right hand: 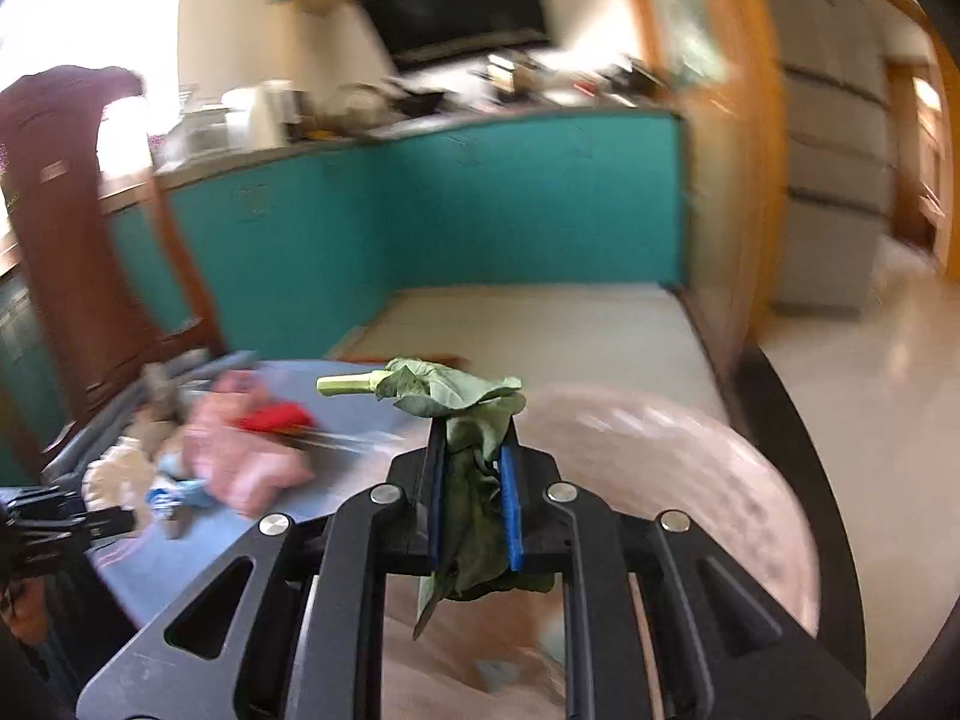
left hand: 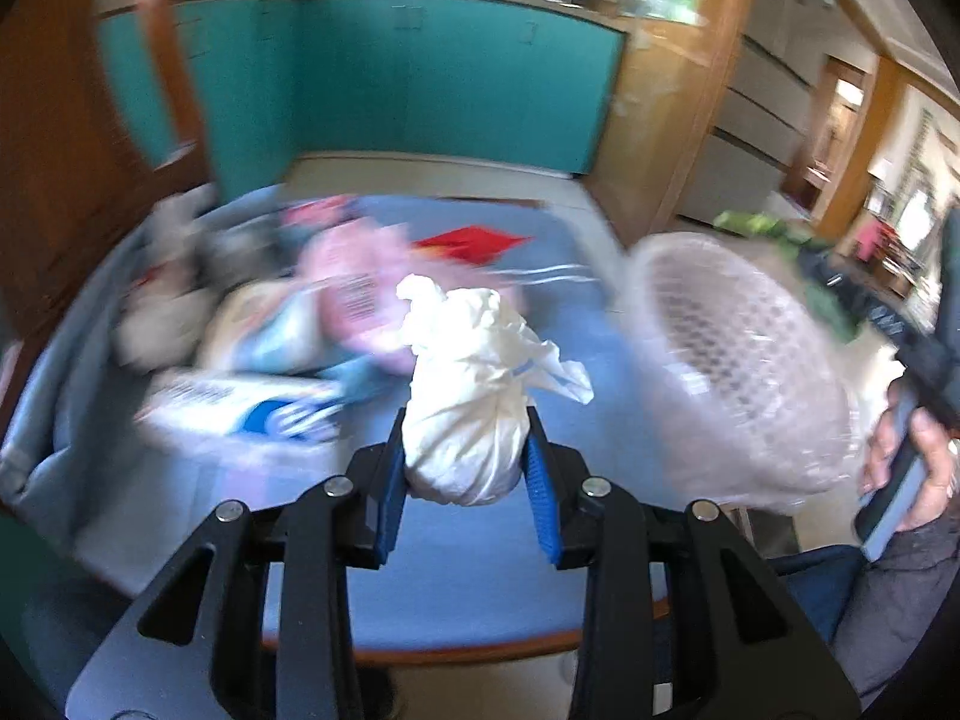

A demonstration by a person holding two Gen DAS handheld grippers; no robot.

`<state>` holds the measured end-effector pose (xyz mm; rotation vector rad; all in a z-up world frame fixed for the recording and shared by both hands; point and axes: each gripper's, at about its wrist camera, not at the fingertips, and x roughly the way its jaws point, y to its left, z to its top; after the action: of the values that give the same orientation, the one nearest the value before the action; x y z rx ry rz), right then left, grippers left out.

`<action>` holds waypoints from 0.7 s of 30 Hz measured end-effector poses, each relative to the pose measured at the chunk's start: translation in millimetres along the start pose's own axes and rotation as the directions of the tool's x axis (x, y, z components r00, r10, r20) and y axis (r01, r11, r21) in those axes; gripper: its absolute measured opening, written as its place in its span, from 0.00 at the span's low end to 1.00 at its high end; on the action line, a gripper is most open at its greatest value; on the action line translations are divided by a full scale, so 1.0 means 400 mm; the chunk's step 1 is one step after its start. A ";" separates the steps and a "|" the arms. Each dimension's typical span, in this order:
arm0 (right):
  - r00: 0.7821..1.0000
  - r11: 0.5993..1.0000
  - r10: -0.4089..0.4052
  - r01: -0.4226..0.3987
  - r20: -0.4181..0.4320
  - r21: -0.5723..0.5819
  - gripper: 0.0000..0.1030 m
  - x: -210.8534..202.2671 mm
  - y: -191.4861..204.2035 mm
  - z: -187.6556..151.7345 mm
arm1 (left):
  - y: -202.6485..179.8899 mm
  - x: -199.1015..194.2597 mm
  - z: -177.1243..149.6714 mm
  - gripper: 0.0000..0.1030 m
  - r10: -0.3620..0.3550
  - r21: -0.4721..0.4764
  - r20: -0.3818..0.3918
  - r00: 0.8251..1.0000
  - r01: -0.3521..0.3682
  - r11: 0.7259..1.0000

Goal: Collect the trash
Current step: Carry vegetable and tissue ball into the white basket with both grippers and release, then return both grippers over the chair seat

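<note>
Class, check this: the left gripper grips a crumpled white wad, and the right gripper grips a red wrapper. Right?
Not quite. The right gripper grips a wilted green leaf, not a red wrapper; the right wrist view shows it. The left gripper does grip the crumpled white wad.

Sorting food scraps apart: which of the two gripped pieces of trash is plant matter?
The wilted green leaf in the right gripper; the left gripper holds a crumpled white paper wad.

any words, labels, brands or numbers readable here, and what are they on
None can be read.
Barcode on the pink packet: bars show, digits blurred.
White and blue package: print smeared by motion, unreadable.
Small blue mark on the white crumpled wad held by the left gripper: too small to read.
Wilted leaf in the right gripper: no text.
</note>
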<state>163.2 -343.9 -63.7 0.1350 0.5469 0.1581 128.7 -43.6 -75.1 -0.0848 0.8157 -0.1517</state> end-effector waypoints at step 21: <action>0.995 0.968 -0.100 0.094 0.014 0.231 0.69 -0.037 -0.137 -0.034 | -0.346 0.146 0.096 0.67 -0.232 0.197 -0.071 0.970 0.241 0.950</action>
<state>149.8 -399.2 -77.1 0.3346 0.5446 -0.0031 182.1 -189.3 -72.4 0.0153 0.8314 -0.4652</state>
